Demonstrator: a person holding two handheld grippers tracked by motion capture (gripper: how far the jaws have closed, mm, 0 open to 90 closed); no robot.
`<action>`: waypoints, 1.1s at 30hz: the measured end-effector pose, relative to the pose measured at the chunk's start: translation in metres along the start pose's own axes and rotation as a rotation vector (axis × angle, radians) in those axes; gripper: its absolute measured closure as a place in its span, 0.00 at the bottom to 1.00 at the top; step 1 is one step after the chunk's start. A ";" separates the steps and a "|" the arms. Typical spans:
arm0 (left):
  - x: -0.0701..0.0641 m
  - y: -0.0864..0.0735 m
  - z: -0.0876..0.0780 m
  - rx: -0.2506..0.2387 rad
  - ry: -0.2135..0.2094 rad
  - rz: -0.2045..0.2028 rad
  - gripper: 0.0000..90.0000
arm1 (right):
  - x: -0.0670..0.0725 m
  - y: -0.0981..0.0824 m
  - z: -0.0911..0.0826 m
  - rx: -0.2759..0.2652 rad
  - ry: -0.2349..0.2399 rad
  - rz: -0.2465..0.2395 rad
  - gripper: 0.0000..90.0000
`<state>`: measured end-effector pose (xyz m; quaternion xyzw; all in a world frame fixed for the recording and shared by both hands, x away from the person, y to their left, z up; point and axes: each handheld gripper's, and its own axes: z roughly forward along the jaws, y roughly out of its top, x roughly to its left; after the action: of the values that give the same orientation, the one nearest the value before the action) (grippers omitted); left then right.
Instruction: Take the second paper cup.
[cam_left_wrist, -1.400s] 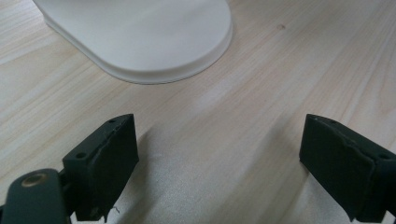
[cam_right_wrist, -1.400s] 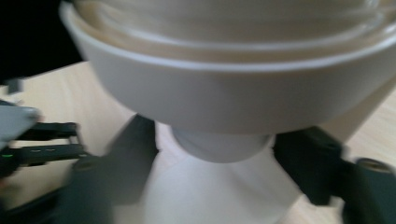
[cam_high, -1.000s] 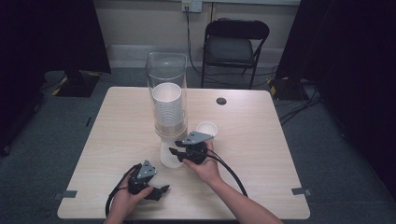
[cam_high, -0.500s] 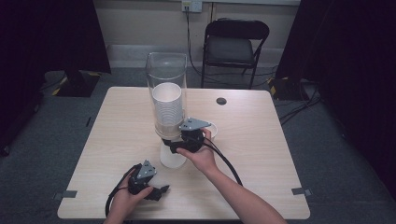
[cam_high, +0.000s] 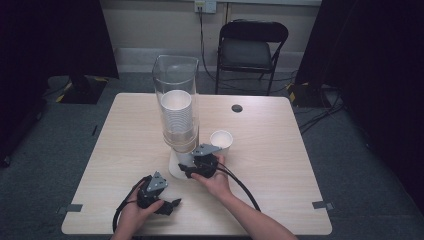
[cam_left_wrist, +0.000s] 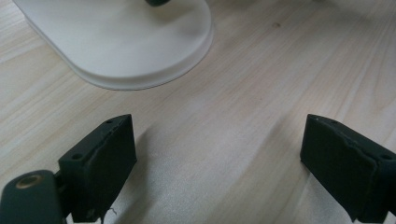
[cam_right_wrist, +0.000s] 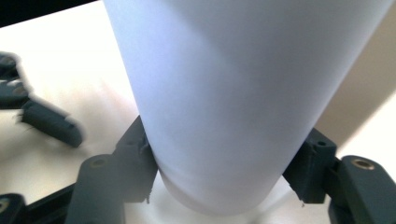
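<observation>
Down by the near edge, the left gripper (cam_high: 167, 204) is resting on the table (cam_high: 280, 200), jaws spread wide over bare wood, gripping nothing. Just beyond, the right gripper (cam_high: 192, 170) is closing both jaws against a white paper cup (cam_right_wrist: 233, 107) under the clear dispenser (cam_high: 176, 107). A loose cup (cam_high: 221, 139) is standing just beside it. Open tabletop is stretching right, toward the far chair (cam_high: 252, 47).
</observation>
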<state>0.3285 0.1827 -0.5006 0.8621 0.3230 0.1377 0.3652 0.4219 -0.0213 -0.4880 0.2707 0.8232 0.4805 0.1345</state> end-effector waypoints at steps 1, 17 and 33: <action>0.000 0.000 0.000 0.000 0.000 0.000 0.11 | 0.000 0.000 0.000 0.000 0.000 0.000 0.39; 0.000 0.000 0.000 0.000 -0.005 -0.002 0.11 | -0.003 -0.003 -0.023 0.069 0.006 -0.066 0.39; -0.005 0.009 0.009 -0.014 0.071 -0.071 0.18 | -0.015 -0.047 -0.068 0.156 0.071 -0.134 0.38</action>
<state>0.3332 0.1701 -0.5001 0.8421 0.3652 0.1576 0.3642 0.3862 -0.0971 -0.4945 0.2075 0.8787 0.4141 0.1157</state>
